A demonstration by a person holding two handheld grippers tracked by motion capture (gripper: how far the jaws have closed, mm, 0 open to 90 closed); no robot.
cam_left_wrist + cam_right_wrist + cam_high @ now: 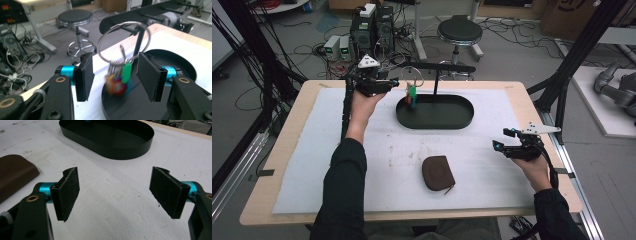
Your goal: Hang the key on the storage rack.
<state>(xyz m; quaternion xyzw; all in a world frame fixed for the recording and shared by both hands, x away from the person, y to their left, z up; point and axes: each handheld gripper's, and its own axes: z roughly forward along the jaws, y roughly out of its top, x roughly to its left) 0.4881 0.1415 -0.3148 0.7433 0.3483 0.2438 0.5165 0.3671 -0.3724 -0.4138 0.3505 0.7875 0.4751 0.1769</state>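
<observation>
Now our left claw (pixel 113 75) stands apart, pads clear of the large silver wire ring with its bunch of coloured key tags (pixel 124 42), which hangs from the black rack's peg above the black oval metal tray (pixel 464 115) on the desk (pixel 287 135). We judge it light, stiff, slippery and swingy; the ring's lower arc grips best. Its long axis hangs vertical, tags downward. Our right claw (pixel 115 192) gapes idle.

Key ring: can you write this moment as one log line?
key ring: hanging on stand hook | left gripper: open around it | right gripper: open, idle | pouch: on table
</observation>
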